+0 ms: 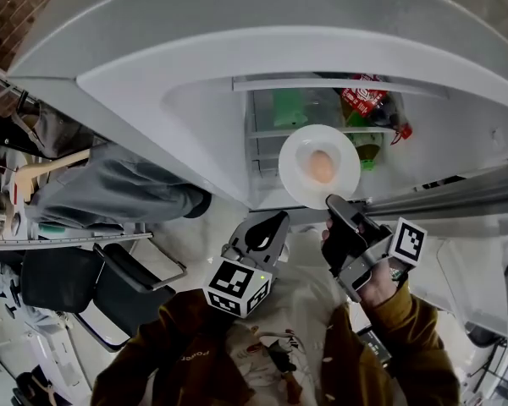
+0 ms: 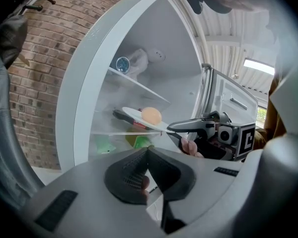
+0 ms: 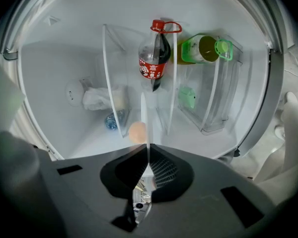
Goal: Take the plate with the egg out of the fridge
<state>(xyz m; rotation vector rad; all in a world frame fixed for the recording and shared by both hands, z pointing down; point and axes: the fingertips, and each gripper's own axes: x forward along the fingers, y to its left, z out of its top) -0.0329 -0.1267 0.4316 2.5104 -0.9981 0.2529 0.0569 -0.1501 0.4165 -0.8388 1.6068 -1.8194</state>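
Left claw (image 1: 269, 227): jaws together, empty, tipped slightly down, just beside the other.
Plate (image 1: 298, 163): at the fridge (image 1: 152, 74) mouth; probably stiff, breakable and light. The egg (image 1: 322, 167) is likely loose, so keep it level and hold the rim.
Right claw (image 1: 337, 205): level, pinching the plate's near rim.

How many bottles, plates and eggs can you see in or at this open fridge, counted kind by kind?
bottle: 3 (cola bottle, green-capped bottle, blue-capped bottle)
plate: 1
egg: 1
total: 5
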